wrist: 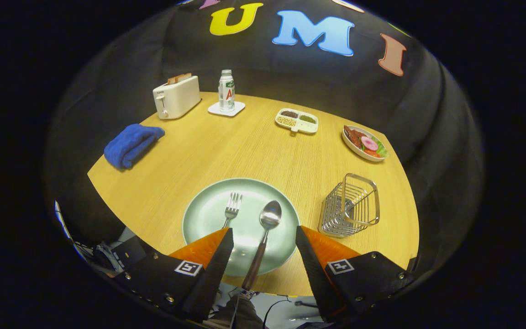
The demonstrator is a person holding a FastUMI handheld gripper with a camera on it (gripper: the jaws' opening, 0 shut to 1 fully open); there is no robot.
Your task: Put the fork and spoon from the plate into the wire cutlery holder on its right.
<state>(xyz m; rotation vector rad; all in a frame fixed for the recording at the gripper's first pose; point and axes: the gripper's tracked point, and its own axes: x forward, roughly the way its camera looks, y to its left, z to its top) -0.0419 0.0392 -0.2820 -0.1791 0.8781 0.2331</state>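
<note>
**Fingers spread over the near rim of the plate**

Your hand-held gripper is spread wide and pinches nothing. Its two fingers stand apart above the near edge of the round pale-green plate, which lies on the light wooden counter.

The silver spoon with the dark handle sits between your fingers, bowl pointing to 12 o'clock, handle running back past the plate's near rim. The silver fork lies on the plate at 11 o'clock from the spoon, tines away from you, its handle hidden behind your left finger.

The square wire cutlery holder stands upright on the counter at 3 o'clock from the plate, just beside it and just ahead of your right finger.

Farther off: a folded blue towel at 10 o'clock, a white toaster and a bottle on a white coaster around 11 to 12 o'clock, a divided white snack tray at 1 o'clock, and an oval dish of food at 2 o'clock.
</note>
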